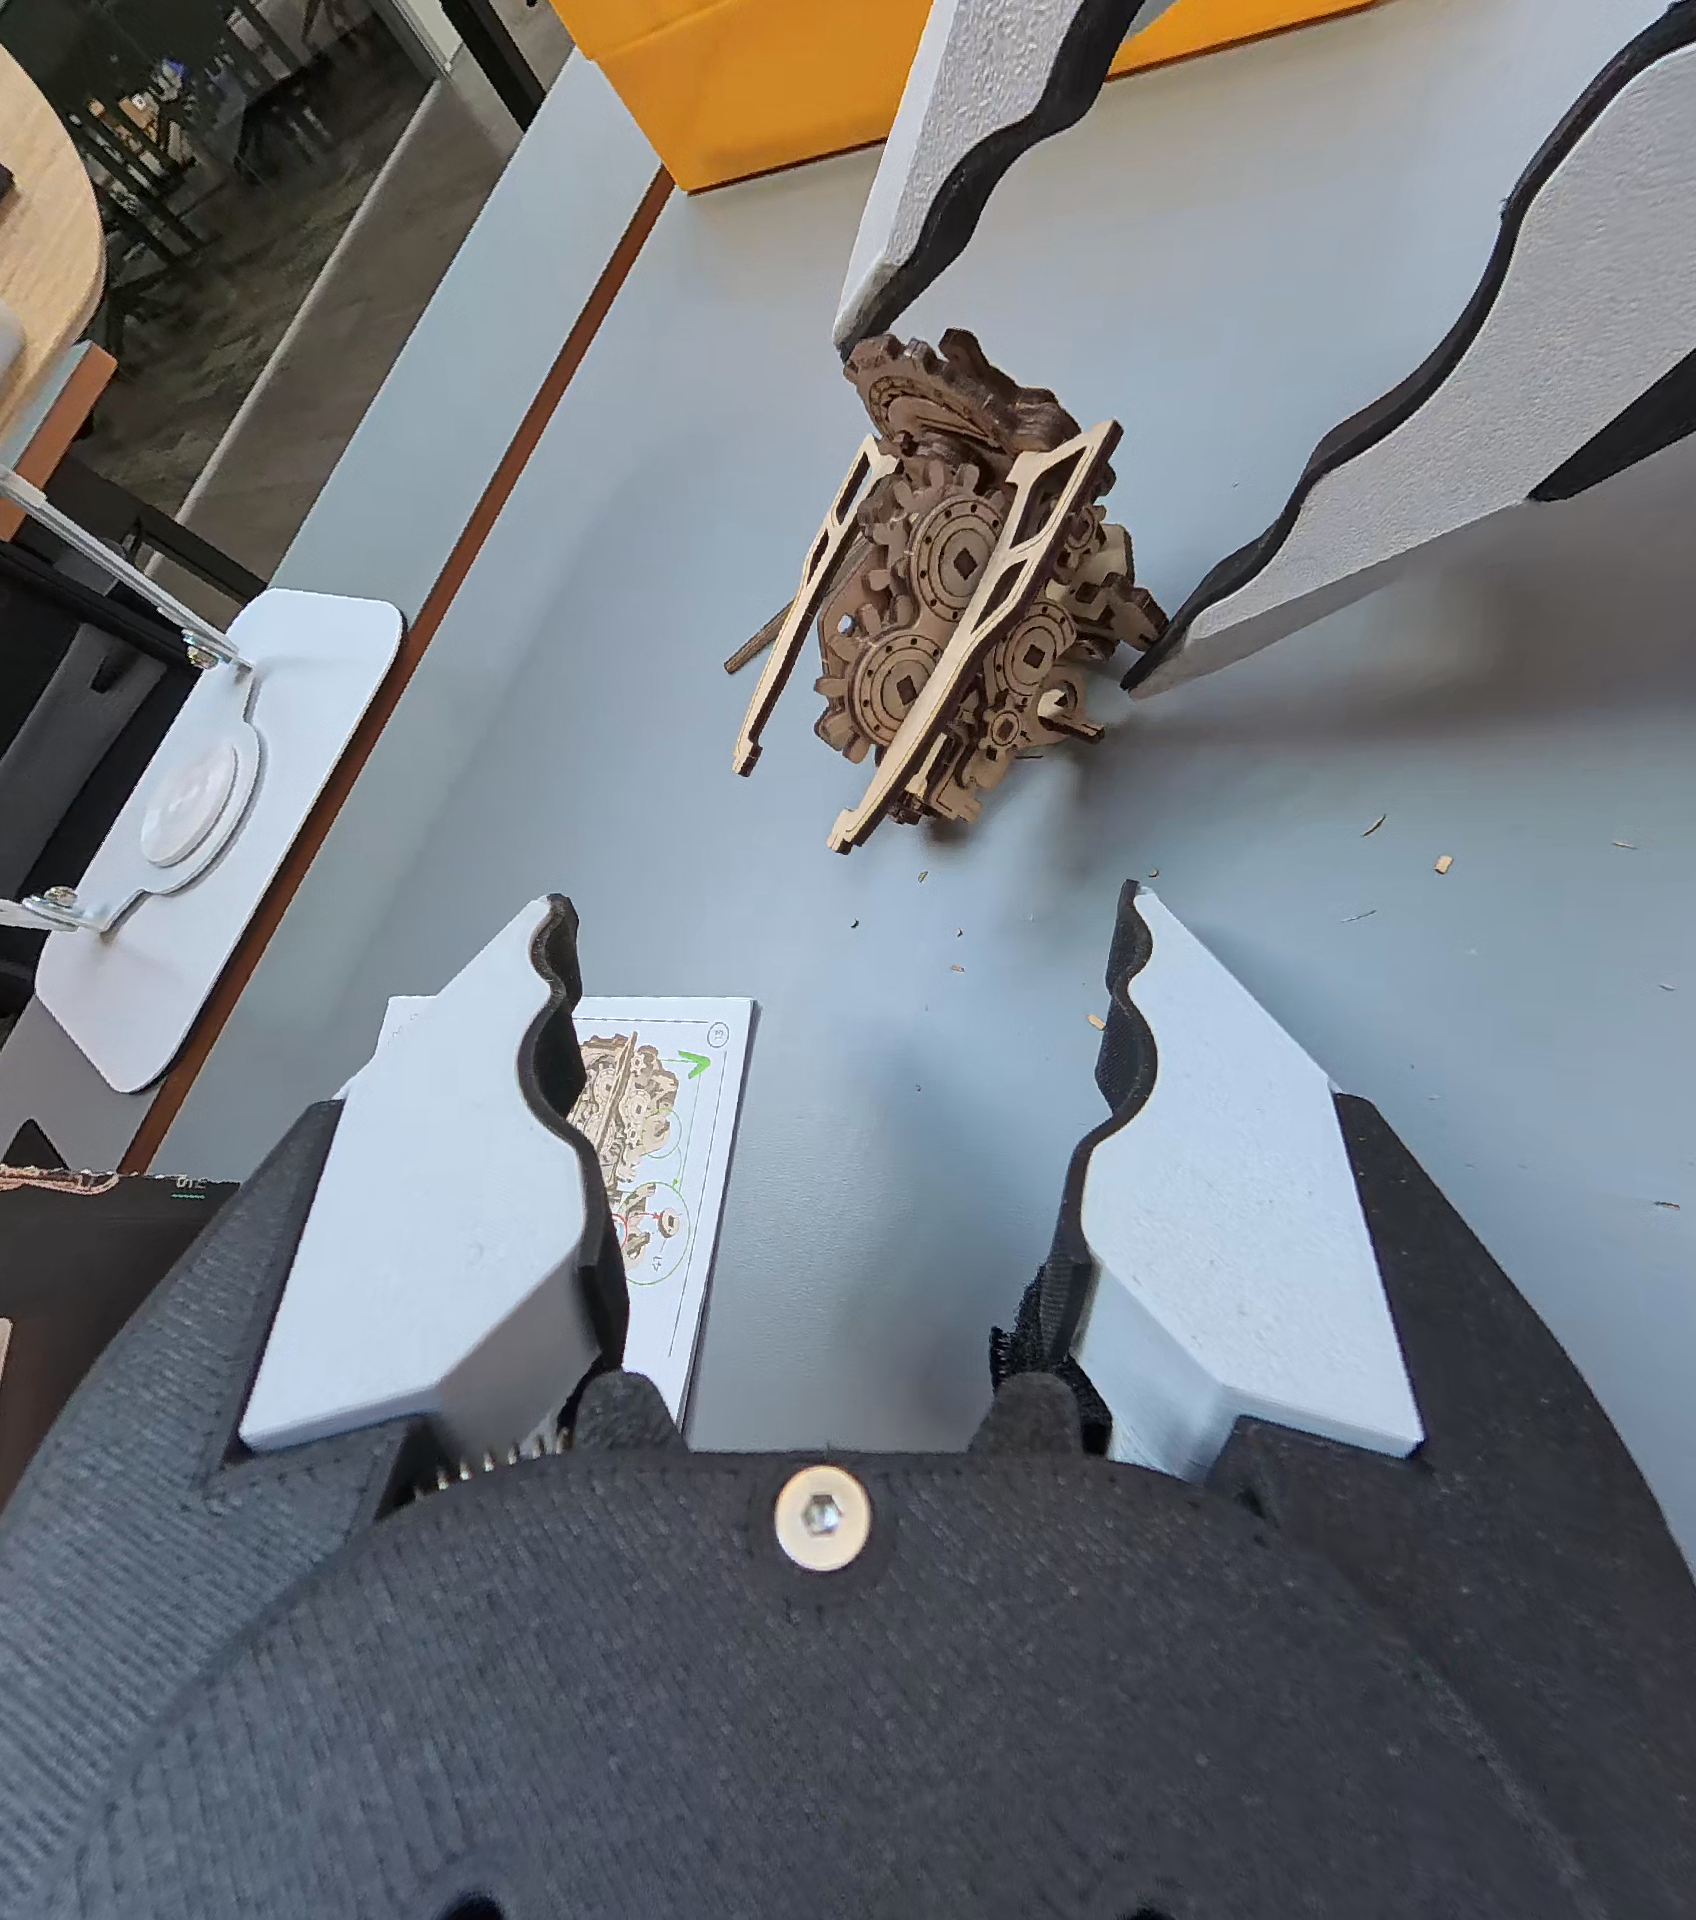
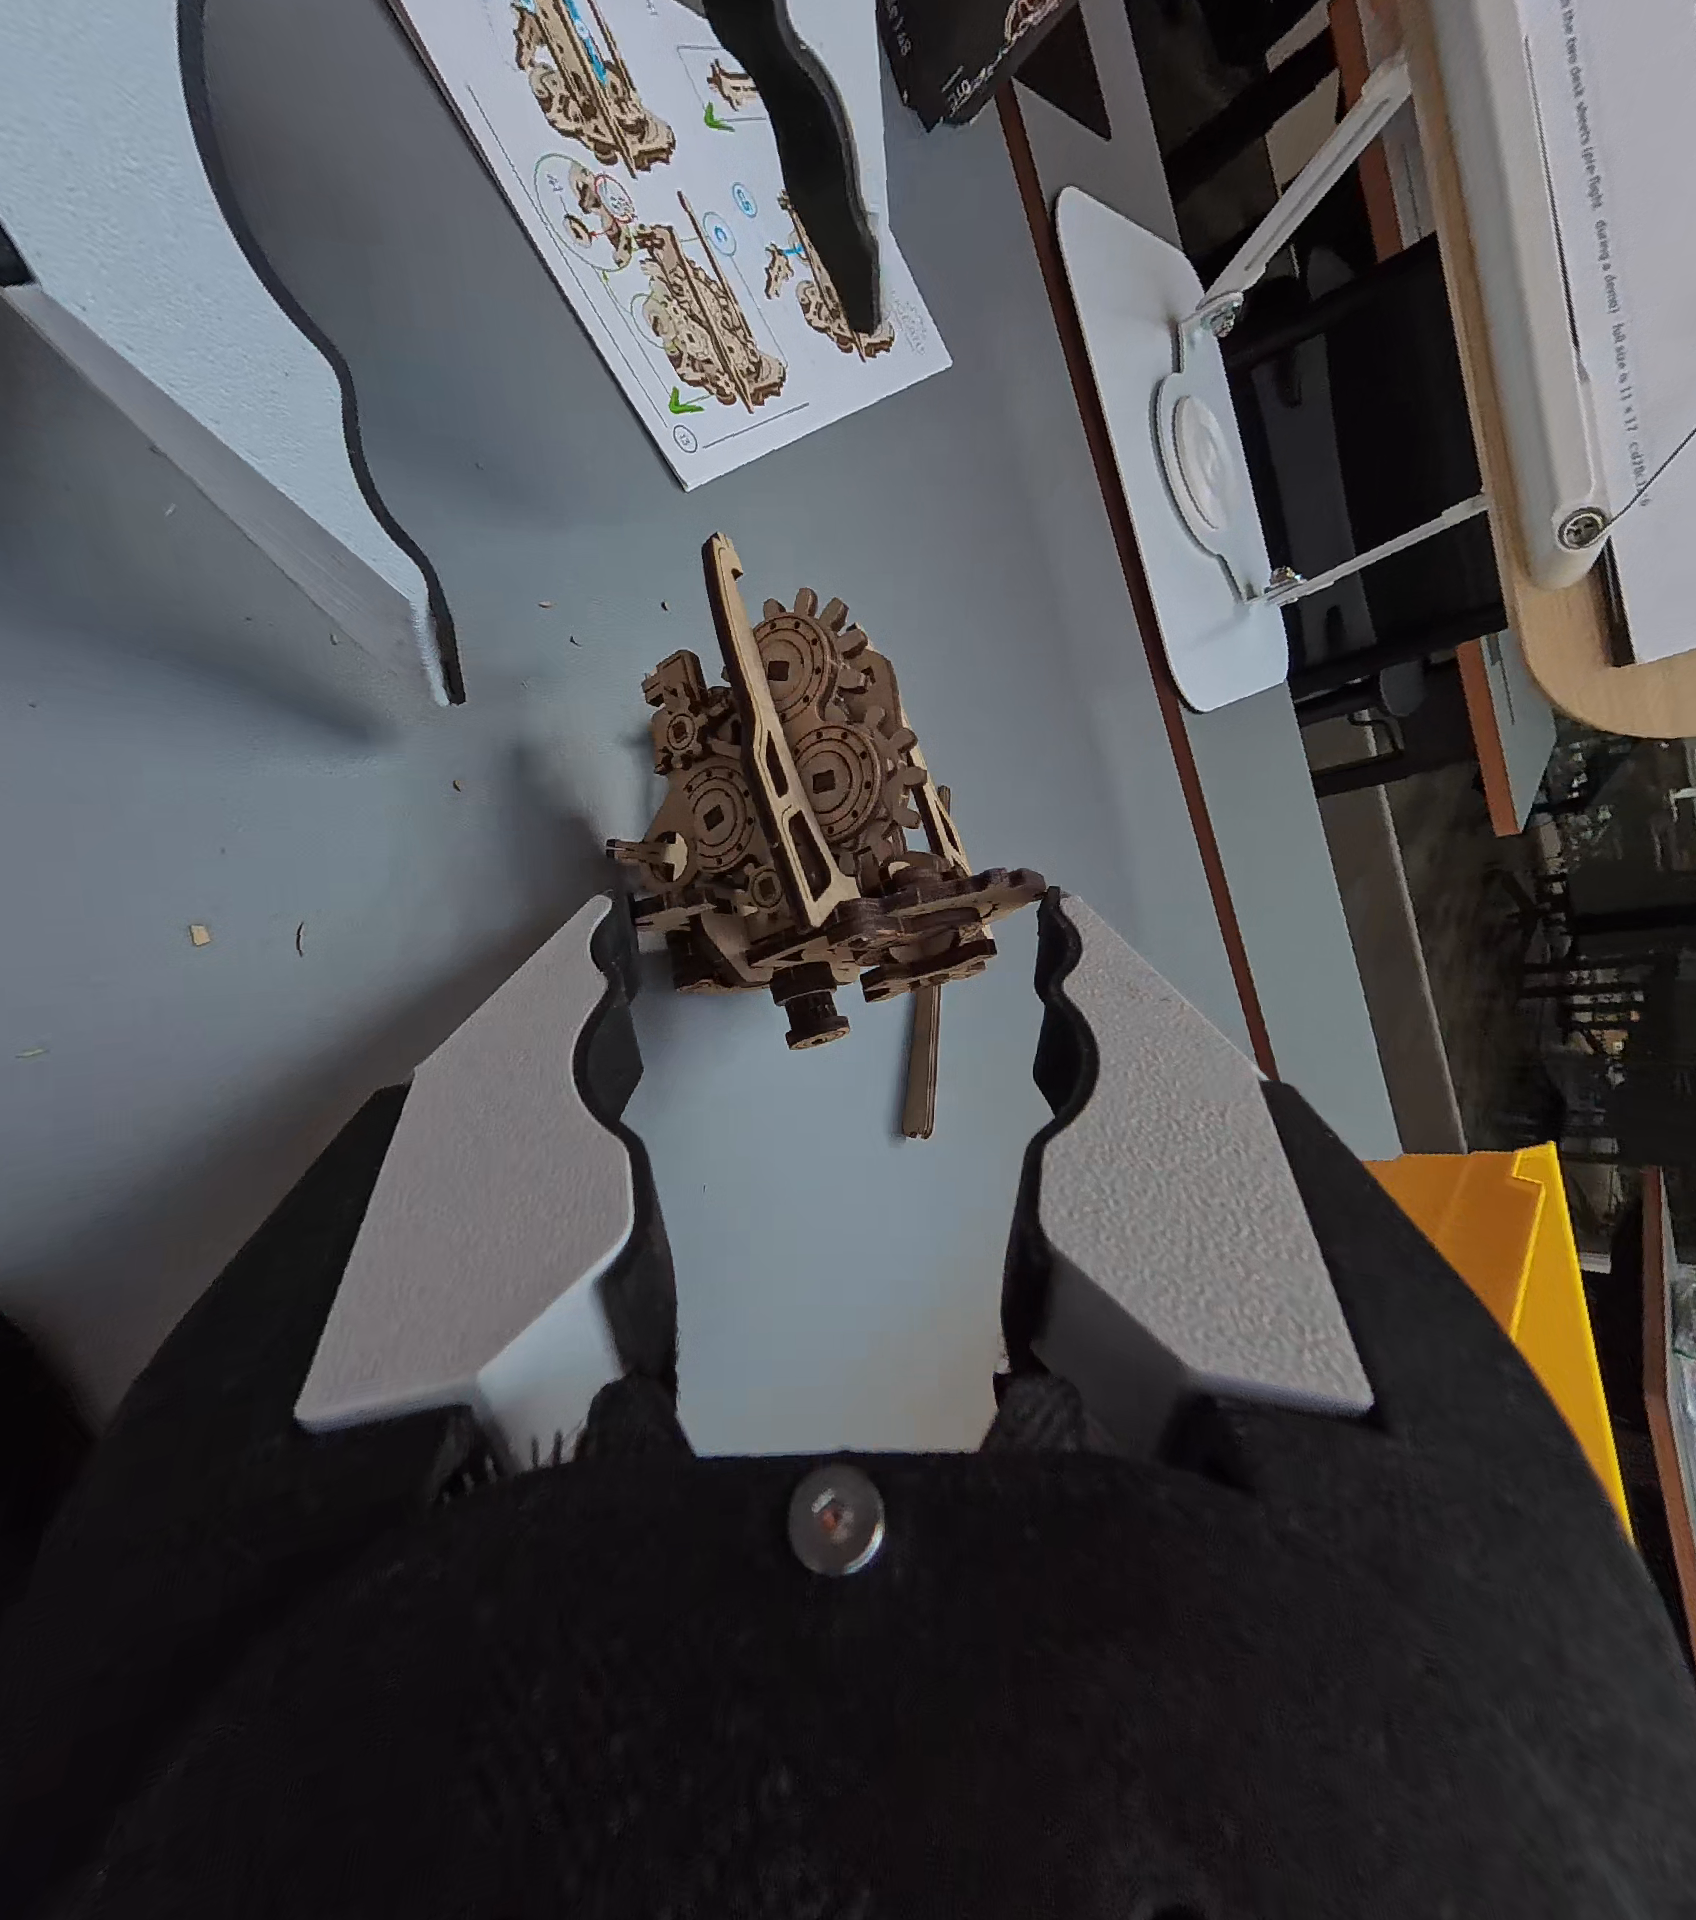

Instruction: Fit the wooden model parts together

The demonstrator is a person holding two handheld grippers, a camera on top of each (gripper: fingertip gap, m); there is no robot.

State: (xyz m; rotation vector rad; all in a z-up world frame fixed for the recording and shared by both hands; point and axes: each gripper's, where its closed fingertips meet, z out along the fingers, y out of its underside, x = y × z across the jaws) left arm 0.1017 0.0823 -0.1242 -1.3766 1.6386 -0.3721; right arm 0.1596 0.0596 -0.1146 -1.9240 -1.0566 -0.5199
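Observation:
The wooden gear model (image 1: pixel 958 582) rests tilted on the grey table (image 1: pixel 1343 1039), with two pale rails across its gears. My right gripper (image 2: pixel 833 909) has its fingertips against both sides of the model's near end (image 2: pixel 792 810), shut on it. In the left wrist view the right gripper (image 1: pixel 1000 509) comes in from the top. My left gripper (image 1: pixel 844 914) is open and empty, a short way in front of the model. It also shows in the right wrist view (image 2: pixel 657 509). A loose wooden stick (image 2: pixel 922 1060) lies under the model.
An instruction sheet (image 1: pixel 709 1143) lies by my left gripper's left finger. An orange box (image 1: pixel 771 83) stands at the table's far end. A white stand plate (image 1: pixel 220 810) sits on the table's left edge, a dark box (image 1: pixel 23 1351) near it. Wood chips (image 1: pixel 1441 862) dot the table.

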